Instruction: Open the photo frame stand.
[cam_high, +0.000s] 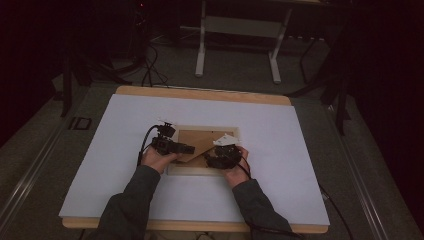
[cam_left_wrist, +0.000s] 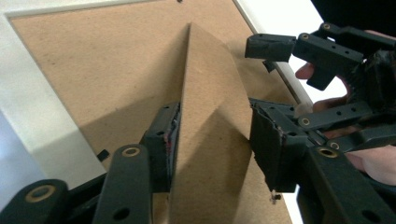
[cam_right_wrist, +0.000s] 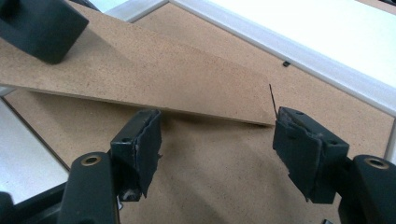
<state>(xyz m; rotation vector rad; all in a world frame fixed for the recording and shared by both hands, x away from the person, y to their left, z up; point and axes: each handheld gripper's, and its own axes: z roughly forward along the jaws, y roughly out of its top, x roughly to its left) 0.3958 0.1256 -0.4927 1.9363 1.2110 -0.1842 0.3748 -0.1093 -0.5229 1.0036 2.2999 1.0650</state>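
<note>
A white picture frame (cam_high: 172, 170) lies face down, its brown backing board (cam_high: 190, 136) up. The fibreboard stand flap (cam_left_wrist: 210, 93) is lifted off the backing at a slant. My left gripper (cam_left_wrist: 212, 126) is open around the flap: the left pad rests against it, and the right pad stands beside its other face. One of its fingers (cam_right_wrist: 42, 28) lies over the flap's top. My right gripper (cam_right_wrist: 217, 126) is open just short of the flap's rounded free end (cam_right_wrist: 252, 93), with only backing between the pads. One of its fingers (cam_left_wrist: 271, 46) reaches in from the frame's right rim.
The frame sits mid-table on a white sheet (cam_high: 280, 165) with a wooden table edge (cam_high: 200, 94) showing behind. Small black turn clips (cam_right_wrist: 286, 63) sit by the frame's inner rim. A desk's white legs (cam_high: 201, 55) and cables (cam_high: 150, 75) stand beyond the table.
</note>
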